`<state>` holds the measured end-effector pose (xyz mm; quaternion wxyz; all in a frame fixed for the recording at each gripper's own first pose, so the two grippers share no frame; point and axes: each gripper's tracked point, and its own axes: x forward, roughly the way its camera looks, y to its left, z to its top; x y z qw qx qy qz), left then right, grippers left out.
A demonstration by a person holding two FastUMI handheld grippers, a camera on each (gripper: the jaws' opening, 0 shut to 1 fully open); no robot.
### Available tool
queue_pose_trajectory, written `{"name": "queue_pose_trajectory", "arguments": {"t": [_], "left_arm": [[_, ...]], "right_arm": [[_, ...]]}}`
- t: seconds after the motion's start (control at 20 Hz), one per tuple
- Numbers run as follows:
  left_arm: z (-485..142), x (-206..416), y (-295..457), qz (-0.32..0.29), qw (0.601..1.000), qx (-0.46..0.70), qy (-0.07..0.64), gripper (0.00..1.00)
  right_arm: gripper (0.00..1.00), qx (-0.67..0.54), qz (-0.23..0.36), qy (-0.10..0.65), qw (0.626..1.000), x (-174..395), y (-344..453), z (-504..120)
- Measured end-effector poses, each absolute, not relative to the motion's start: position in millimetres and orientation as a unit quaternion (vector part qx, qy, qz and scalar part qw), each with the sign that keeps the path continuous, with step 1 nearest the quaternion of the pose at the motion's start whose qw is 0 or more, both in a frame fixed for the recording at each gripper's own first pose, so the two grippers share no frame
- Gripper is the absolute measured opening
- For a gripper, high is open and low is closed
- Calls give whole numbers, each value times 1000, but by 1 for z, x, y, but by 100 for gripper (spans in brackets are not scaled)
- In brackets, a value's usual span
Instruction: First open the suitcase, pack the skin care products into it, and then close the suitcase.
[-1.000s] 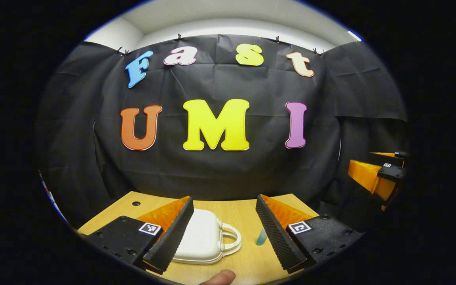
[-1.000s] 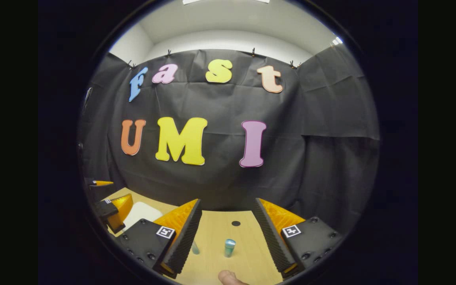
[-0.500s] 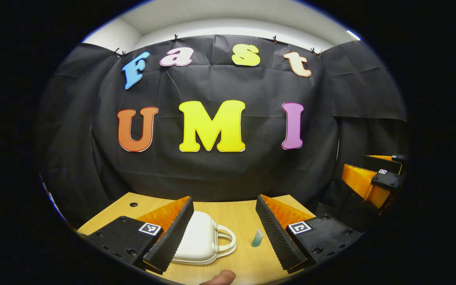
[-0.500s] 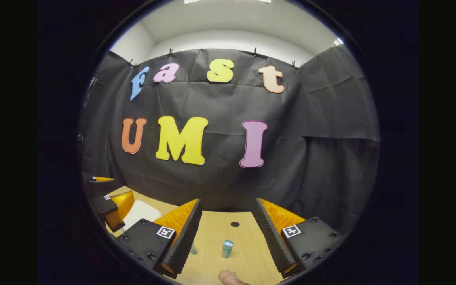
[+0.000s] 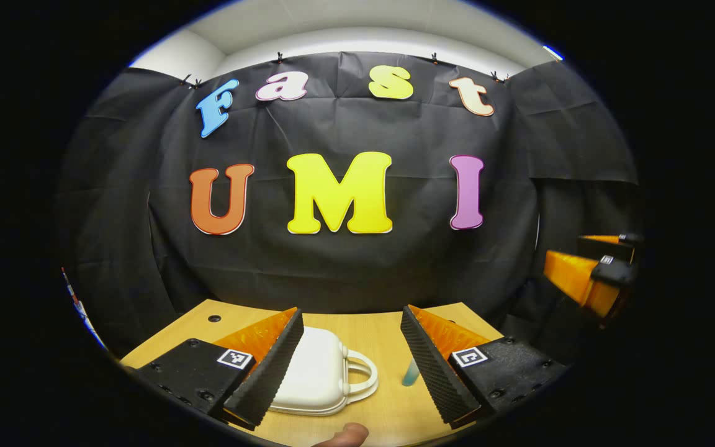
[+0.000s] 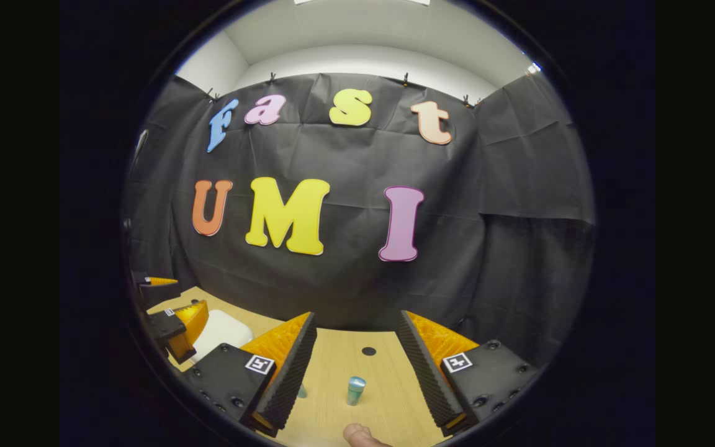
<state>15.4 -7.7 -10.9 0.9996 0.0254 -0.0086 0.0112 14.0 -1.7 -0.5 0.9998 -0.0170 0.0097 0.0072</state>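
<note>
So the white suitcase (image 5: pixel 314 379) is lying shut on the counter (image 5: pixel 370 338), partly behind the left hand-held gripper (image 5: pixel 351 366), whose fingers are spread wide with nothing between them. The right hand-held gripper (image 6: pixel 354 366) is spread too and holds nothing. A small teal bottle (image 6: pixel 355 390) stands upright on the counter between its fingers, not touching either, with a second one (image 6: pixel 301 391) peeking out beside its left finger.

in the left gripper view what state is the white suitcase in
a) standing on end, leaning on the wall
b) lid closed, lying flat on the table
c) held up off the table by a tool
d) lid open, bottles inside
b: the suitcase lies flat on the table with its lid down, and the left tool stands open and holds nothing.
</note>
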Motion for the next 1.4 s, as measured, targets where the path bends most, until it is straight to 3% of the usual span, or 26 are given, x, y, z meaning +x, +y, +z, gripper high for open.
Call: {"name": "queue_pose_trajectory", "arguments": {"t": [0.3, 0.7, 1.0, 1.4], "left_arm": [[-92, 45, -12, 14, 996, 81, 43, 100], [-182, 89, -45, -17, 971, 218, 96, 100], [-219, 101, -30, 6, 912, 389, 127, 98], [-242, 127, -5, 40, 834, 529, 152, 96]], "right_arm": [[78, -32, -35, -5, 999, 7, -51, 0], [80, -23, -70, 32, 997, 0, -104, -37], [80, -15, -86, 50, 995, 2, -137, -59], [80, 1, -108, 82, 991, 1, -173, -94]]}}
